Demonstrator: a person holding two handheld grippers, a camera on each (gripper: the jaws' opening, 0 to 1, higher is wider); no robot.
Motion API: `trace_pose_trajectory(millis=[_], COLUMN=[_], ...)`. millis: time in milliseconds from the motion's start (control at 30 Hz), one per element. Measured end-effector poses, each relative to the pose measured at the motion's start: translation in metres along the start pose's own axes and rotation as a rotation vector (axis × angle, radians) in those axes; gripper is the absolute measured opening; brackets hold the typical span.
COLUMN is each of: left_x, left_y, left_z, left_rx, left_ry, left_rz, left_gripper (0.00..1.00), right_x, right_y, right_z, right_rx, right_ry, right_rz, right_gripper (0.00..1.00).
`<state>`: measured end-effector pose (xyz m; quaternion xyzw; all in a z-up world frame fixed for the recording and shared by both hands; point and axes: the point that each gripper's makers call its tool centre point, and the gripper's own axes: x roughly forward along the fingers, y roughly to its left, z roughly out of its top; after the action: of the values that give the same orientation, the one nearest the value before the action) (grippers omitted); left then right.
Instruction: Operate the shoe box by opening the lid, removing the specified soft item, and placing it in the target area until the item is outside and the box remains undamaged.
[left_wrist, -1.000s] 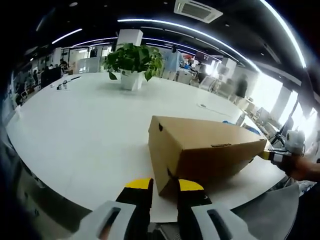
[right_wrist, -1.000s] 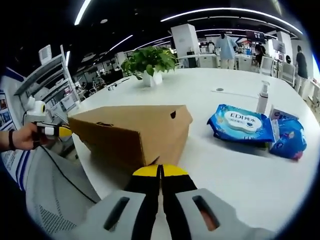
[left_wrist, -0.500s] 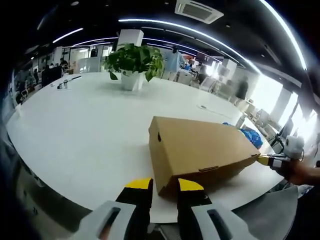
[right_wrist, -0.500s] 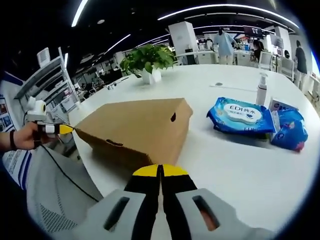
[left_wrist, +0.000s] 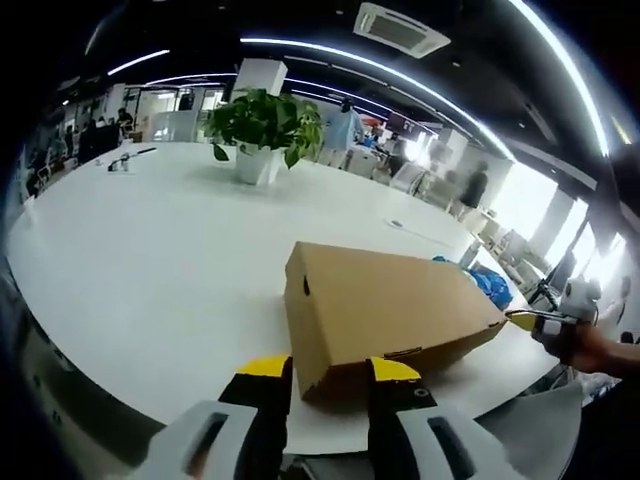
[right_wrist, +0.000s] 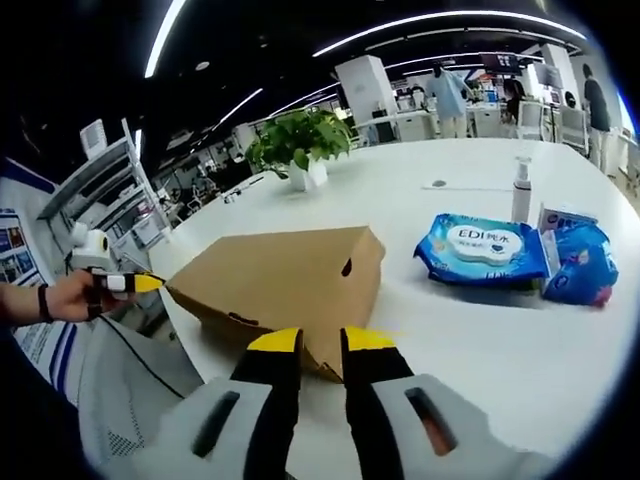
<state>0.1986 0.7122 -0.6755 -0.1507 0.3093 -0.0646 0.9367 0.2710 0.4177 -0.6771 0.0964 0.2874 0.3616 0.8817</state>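
Near the bench's (left_wrist: 150, 260) front edge lay the shoe box (left_wrist: 385, 310) (lid down), each hand-held gripper, left (left_wrist: 330, 372) and right (right_wrist: 309, 342), slightly parted at opposite ends, clamping nothing.

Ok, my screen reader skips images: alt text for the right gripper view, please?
A closed brown shoe box lies on a white table, just beyond the right gripper with jaws open. Blue wipe packs sit to its right, a potted plant behind.

Each camera sits low at the near edge of the worktop (left_wrist: 130, 260), close to one end of the box (left_wrist: 390, 310), looking across. Both see the box and plant (right_wrist: 300, 140).
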Motion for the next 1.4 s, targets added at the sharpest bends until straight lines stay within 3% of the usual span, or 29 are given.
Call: trace_pose_trajectory(millis=[67,367,600,667,700,933,1400], left_x=[0.003,0.014,0.024,0.026,0.029,0.050,0.116], left_y=[-0.003,-0.009,-0.010,-0.008,-0.008,-0.003,0.001], left_z=[0.000,0.001,-0.011,-0.010,-0.009,0.009,0.060], left_rx=[-0.006,-0.017,0.011,-0.017,-0.042,-0.057,-0.021], left_ry=[0.005,0.019,0.090,0.089,0.089,0.068,0.071], left_rz=[-0.013,-0.039,-0.047,-0.050,-0.061,-0.065,-0.082], left_gripper=[0.31,0.29,0.26,0.27,0.27,0.27,0.27], right_x=[0.002,0.017,0.027,0.028,0.028,0.048,0.087], right_y=[-0.001,0.007,0.004,0.001,0.001,-0.009,-0.051], right_z=[0.000,-0.005,-0.019,-0.017,-0.016,0.001,0.040], right_rx=[0.008,0.045,0.059,0.122,0.099,0.082,0.083], right_ry=[0.000,0.022,0.070,0.057,0.054,0.054,0.072], right_rz=[0.003,0.022,0.012,0.013,0.014,-0.015,-0.054], right_gripper=[0.33,0.26,0.21,0.20,0.20,0.19,0.20])
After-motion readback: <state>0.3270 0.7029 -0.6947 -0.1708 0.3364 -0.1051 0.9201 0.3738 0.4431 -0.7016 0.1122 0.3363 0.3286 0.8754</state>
